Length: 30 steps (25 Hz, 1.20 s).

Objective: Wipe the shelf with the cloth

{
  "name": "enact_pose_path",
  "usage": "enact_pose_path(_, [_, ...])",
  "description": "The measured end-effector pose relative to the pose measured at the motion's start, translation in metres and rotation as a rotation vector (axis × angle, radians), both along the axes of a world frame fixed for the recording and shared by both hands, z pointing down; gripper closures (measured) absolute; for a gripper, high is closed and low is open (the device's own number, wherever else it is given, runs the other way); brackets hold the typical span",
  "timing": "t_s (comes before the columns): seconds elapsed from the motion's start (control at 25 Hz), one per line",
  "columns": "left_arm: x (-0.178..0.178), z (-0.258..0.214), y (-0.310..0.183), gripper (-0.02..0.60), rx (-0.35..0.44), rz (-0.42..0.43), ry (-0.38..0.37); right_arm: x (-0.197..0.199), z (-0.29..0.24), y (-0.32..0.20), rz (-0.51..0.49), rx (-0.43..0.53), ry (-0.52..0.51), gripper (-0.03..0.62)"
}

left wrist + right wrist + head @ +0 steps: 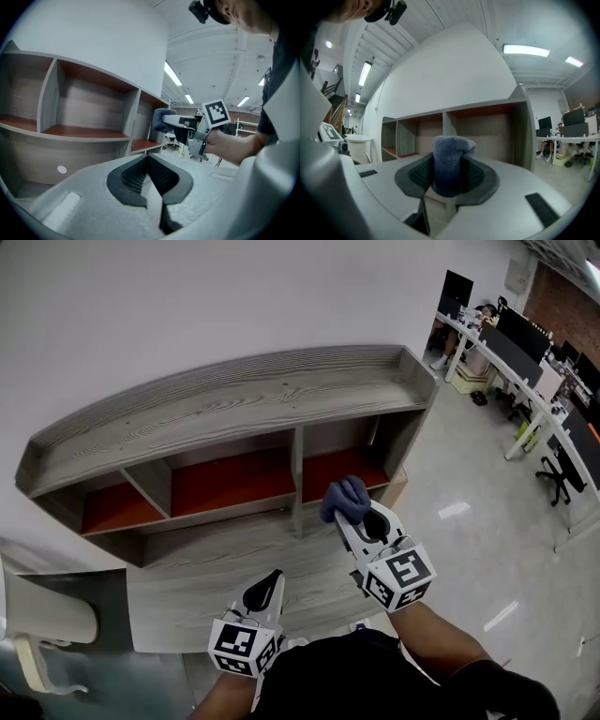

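Blue cloth (451,161) is clamped in the right gripper (349,518) near the grey wooden shelf (234,404), while the left gripper (270,582) has its jaws together, holding nothing.

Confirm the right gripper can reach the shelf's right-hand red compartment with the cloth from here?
Probably yes. The right gripper, shut on the cloth, faces the open right compartment of the shelf with nothing between. The left gripper sits lower left, out of the way.
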<state>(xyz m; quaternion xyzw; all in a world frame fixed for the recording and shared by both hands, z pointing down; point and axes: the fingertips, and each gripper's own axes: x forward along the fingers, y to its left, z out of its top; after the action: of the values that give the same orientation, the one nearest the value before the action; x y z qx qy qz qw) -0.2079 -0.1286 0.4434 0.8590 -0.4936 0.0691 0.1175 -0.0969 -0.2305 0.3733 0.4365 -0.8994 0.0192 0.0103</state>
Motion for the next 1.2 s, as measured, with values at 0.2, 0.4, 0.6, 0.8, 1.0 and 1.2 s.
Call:
enact_pose_path(0.2, [0.007,0.005,0.009,0.571,-0.012,0.066,0.001,-0.002,0.030,0.040,-0.044,-0.091,-0.080,0.456])
enact_pose_path(0.4, [0.006,0.006,0.017,0.571,-0.009,0.064,0.006,0.000,0.054,0.069,-0.057,-0.176,-0.168,0.450])
enact_pose_path(0.6, [0.011,-0.001,0.030,0.571,0.015,0.032,0.009,0.001,0.052,0.085,-0.124,-0.158,-0.143,0.453])
enact_pose_path(0.8, [0.027,-0.002,0.044,0.571,0.014,-0.019,0.015,0.013,0.051,0.102,-0.178,-0.165,-0.116,0.461])
enact_pose_path(1.0, [0.054,-0.007,0.066,0.571,0.022,-0.069,0.017,0.044,0.057,0.124,-0.208,-0.181,-0.086,0.464])
enact_pose_path(1.2, [0.086,-0.005,0.094,0.571,0.011,-0.109,0.012,0.080,0.059,0.152,-0.225,-0.178,-0.066,0.465])
